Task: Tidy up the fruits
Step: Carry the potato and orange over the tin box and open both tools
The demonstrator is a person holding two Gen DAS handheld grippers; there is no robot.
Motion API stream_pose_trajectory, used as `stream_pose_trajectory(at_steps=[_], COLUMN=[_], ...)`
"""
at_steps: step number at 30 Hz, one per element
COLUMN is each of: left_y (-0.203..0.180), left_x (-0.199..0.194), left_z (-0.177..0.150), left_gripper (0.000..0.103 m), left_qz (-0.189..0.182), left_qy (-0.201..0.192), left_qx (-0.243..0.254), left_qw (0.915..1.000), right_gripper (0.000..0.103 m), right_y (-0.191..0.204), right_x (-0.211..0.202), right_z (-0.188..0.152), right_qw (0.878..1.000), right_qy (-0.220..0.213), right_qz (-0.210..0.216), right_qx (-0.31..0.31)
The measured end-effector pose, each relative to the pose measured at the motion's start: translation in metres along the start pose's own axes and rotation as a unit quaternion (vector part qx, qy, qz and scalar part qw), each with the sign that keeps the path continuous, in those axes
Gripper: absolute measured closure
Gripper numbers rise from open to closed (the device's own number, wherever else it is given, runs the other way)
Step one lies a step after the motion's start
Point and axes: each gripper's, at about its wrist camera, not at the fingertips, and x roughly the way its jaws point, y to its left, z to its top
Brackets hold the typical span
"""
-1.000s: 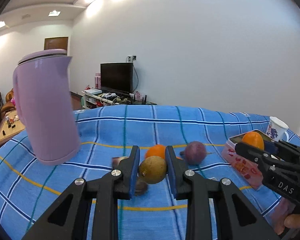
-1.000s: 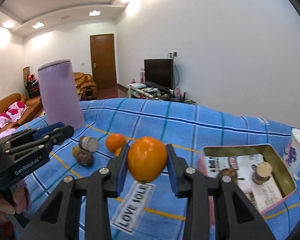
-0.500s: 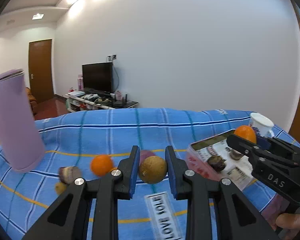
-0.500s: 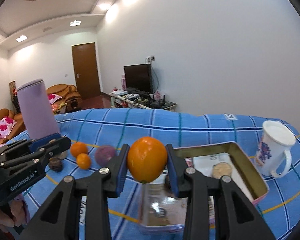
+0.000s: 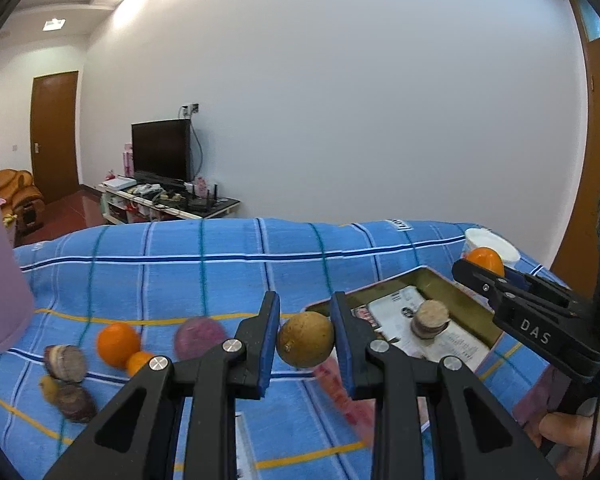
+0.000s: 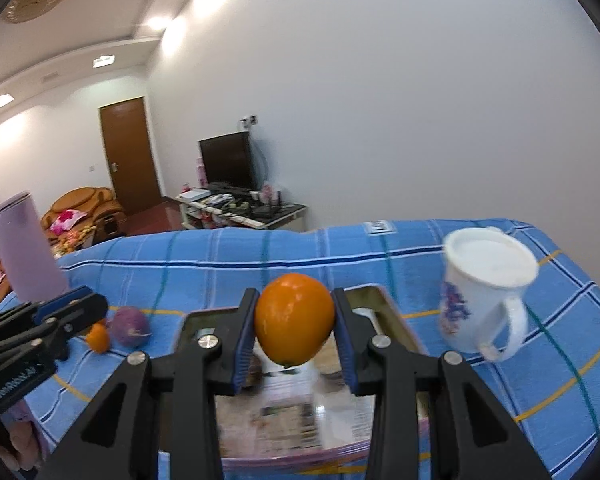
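1. Fruits: two are gripped, the rest lie loose on the blue plaid cloth [image 5: 228, 272].
2. Left gripper [image 5: 305, 346] has its jaws clamped on a brownish-yellow round fruit [image 5: 305, 345], held up off the cloth, with the blue pads pressing both its sides.
3. Right gripper [image 6: 295, 320] has its jaws clamped on a large orange [image 6: 295, 319], held above the open tin tray [image 6: 400, 328].
4. In the left wrist view the tray's gold rim [image 5: 456, 292] sits just right of the held brown fruit; a cut, cork-topped fruit piece [image 5: 431, 319] rests inside on the printed liner.
5. Loose pile on the cloth at left: an orange [image 5: 118, 344], a small orange [image 5: 139, 362] touching it, a purple round fruit [image 5: 199, 338], a halved dark fruit [image 5: 65, 363], a dark wrinkled fruit [image 5: 75, 402] and a small yellowish one [image 5: 49, 388].
6. White mug [image 6: 482, 292] with a floral print stands on the cloth right of the tray, handle towards the camera.
7. Lilac jug [image 6: 24, 256] stands at the cloth's far left.
8. The person's hand [image 5: 568, 436] shows under the right gripper at lower right of the left wrist view.
9. Some blur on the tray liner and the pile.
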Motion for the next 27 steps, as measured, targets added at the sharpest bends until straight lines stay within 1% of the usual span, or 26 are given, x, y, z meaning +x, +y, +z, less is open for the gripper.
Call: stream_pose_trajectory(at_steps=[3, 6, 10, 12, 15, 17, 21, 27], left_y=[-0.013, -0.029, -0.051, -0.064, -0.084, -0.092, -0.101, -0.106], left_x=[0.009, 0.022, 0.035, 0.04, 0.046, 0.048, 0.056, 0.061], left_z=[0.003, 0.003, -0.003, -0.007, -0.015, -0.018, -0.027, -0.035], left_gripper=[0.075, 0.075, 0.075, 0.075, 0.075, 0.075, 0.075, 0.075], left_qz=[-0.01, -0.026, -0.047, -0.059, -0.076, -0.078, -0.079, -0.06], left_qy=[0.003, 0.015, 0.035, 0.046, 0.065, 0.074, 0.102, 0.123], left_qx=[0.002, 0.004, 0.009, 0.018, 0.044, 0.057, 0.075, 0.097], left_qw=[0.9999, 0.9995, 0.9982, 0.997, 0.994, 0.9926, 0.9888, 0.9858], right_gripper=[0.064, 0.064, 0.064, 0.064, 0.064, 0.064, 0.064, 0.064], right_y=[-0.019, -0.033, -0.047, -0.053, -0.063, -0.063, -0.06, -0.064], right_x=[0.003, 0.005, 0.019, 0.022, 0.029, 0.035, 0.042, 0.043], right_z=[0.003, 0.005, 0.006, 0.005, 0.002, -0.001, -0.005, -0.012], right_qw=[1.0, 0.999, 0.999, 0.998, 0.997, 0.996, 0.994, 0.99], right_qy=[0.0, 0.004, 0.025, 0.04, 0.063, 0.076, 0.093, 0.121], right_qz=[-0.017, -0.028, -0.04, -0.04, -0.024, -0.022, -0.037, -0.026], right_qx=[0.014, 0.021, 0.02, 0.027, 0.048, 0.048, 0.04, 0.065])
